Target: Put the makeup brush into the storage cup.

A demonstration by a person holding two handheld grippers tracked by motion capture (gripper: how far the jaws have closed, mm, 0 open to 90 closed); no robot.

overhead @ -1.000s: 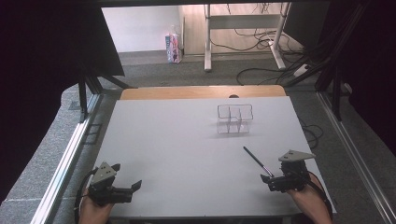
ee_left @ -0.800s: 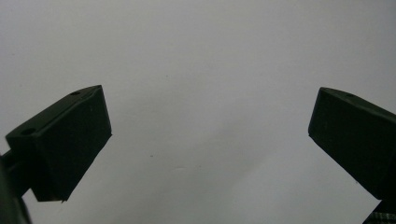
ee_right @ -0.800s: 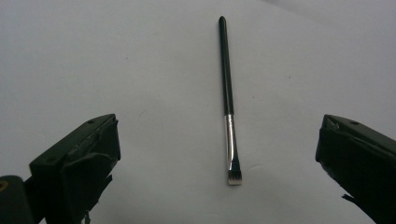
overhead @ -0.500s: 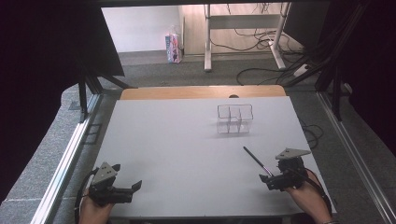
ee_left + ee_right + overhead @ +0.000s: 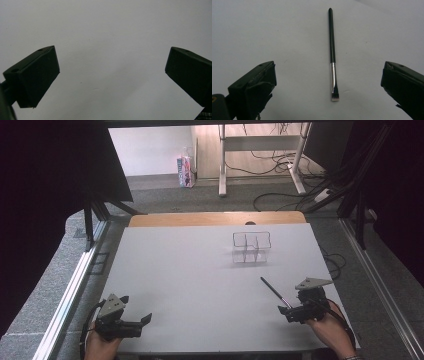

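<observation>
A thin black-handled brush (image 5: pixel 273 292) with a silver ferrule lies flat on the white table (image 5: pixel 200 270), at the front right. In the right gripper view the brush (image 5: pixel 332 50) points away from me, bristle end nearest, centred between the jaws. My right gripper (image 5: pixel 289 312) is open, just short of the bristle end, with nothing held. A clear divided organiser (image 5: pixel 251 247) stands farther back on the right. My left gripper (image 5: pixel 145 320) rests open at the front left corner; its view holds only bare table (image 5: pixel 110 50) between the wide-apart jaws.
A wooden strip (image 5: pixel 215 218) borders the table's far edge. Metal rails (image 5: pixel 75 280) run along both sides. Beyond the table are a desk frame (image 5: pixel 260 150), cables on the floor and a small carton (image 5: pixel 185 170).
My right gripper has shifted slightly, staying close behind the brush. The left gripper and the brush have not moved.
</observation>
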